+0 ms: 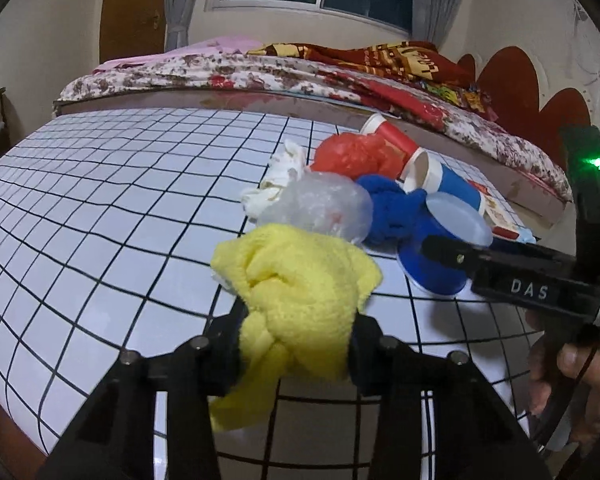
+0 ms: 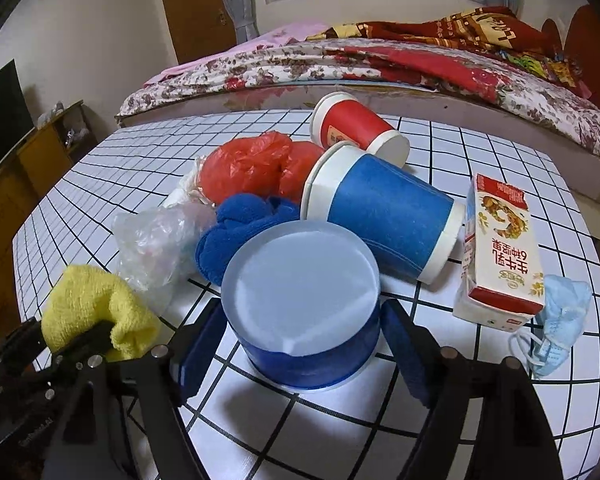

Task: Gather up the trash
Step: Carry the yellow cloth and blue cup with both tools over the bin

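My left gripper (image 1: 296, 340) is shut on a crumpled yellow cloth (image 1: 300, 292), which also shows in the right wrist view (image 2: 96, 312). My right gripper (image 2: 304, 340) is open, its blue pads on either side of an upside-down blue cup (image 2: 304, 304), with small gaps. Behind lie a big blue cup (image 2: 388, 216) on its side, a red cup (image 2: 356, 128), a red plastic bag (image 2: 256, 168), a blue cloth (image 2: 240, 232), a clear plastic bag (image 2: 156, 244), a milk carton (image 2: 496, 252) and a light blue face mask (image 2: 560, 320).
All of it sits on a white grid-patterned table (image 1: 100, 208). A bed with floral and red covers (image 1: 300, 76) stands right behind the table. A wooden cabinet (image 2: 32, 168) is at the left. A white crumpled tissue (image 1: 280, 176) lies by the clear bag.
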`<state>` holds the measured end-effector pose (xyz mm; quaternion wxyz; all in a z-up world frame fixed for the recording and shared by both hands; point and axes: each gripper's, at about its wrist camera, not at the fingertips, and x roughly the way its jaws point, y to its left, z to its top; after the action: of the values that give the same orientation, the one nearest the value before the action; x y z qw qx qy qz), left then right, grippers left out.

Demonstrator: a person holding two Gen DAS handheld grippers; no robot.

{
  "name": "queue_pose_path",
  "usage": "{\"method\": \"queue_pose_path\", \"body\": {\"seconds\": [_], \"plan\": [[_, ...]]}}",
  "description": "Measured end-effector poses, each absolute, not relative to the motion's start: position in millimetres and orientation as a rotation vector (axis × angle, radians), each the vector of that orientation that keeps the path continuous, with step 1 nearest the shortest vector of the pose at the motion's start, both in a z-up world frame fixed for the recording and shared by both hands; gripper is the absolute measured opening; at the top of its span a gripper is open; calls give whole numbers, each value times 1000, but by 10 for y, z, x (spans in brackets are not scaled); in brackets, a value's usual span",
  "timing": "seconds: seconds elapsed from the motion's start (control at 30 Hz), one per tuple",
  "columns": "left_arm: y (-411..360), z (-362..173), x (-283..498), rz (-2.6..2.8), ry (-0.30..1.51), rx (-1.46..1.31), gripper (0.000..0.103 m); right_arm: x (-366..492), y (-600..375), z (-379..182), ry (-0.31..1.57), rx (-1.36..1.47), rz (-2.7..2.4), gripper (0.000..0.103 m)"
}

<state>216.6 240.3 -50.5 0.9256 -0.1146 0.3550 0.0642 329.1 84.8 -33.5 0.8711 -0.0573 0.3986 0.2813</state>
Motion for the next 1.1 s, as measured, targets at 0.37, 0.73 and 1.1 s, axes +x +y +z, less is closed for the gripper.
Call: {"method": "queue_pose_path", "body": {"seconds": [0.37,0.73,1.1], "plan": [[2194,-386,1912,104,699,-242,42,2832,515,-110,772,-199,582,76],[1703,-243,1702,39,689,-209,41,2399,-183,97,748,-237,538,75],[1255,-160,1674,-21,686,-177,41,2137,-705,267,722,-224,505,75]]}}
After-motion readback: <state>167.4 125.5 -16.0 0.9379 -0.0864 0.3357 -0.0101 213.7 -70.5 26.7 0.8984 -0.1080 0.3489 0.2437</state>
